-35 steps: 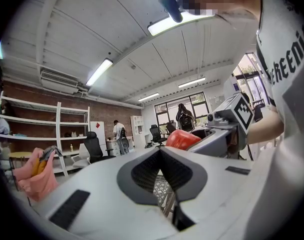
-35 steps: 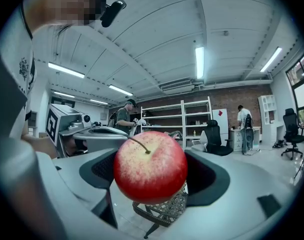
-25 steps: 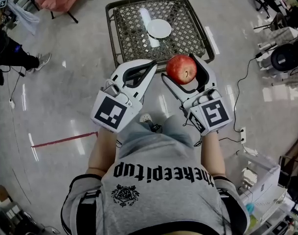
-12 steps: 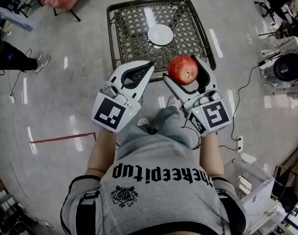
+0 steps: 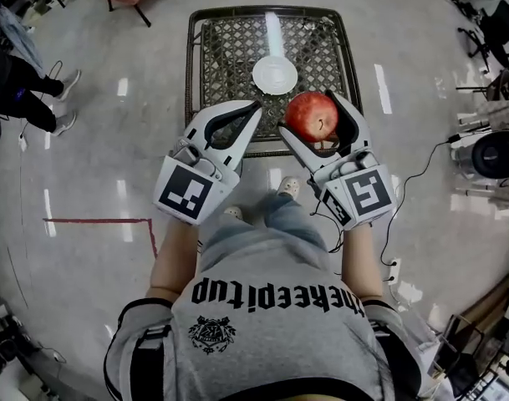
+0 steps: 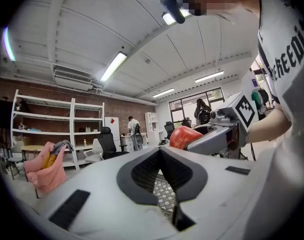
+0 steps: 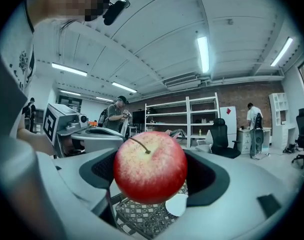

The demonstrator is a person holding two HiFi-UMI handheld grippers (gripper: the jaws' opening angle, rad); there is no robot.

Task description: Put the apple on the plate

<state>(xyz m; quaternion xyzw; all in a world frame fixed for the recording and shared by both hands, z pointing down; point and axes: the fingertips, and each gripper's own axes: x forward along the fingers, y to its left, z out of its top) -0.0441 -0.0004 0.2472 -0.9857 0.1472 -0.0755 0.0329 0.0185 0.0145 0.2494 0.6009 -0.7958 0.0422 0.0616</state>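
Head view shows my right gripper (image 5: 309, 115) with jaws clamped on the apple (image 7: 150, 167), held in the air short of the plate (image 5: 275, 74) on the bench (image 5: 216, 53); my left gripper (image 5: 252, 112) has jaws together, empty. I judge the grasp done, with carrying over and setting down left

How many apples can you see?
1. The apple is clamped in the right gripper, not yet on the white plate on the mesh table. The left gripper holds none, and none seems hidden.
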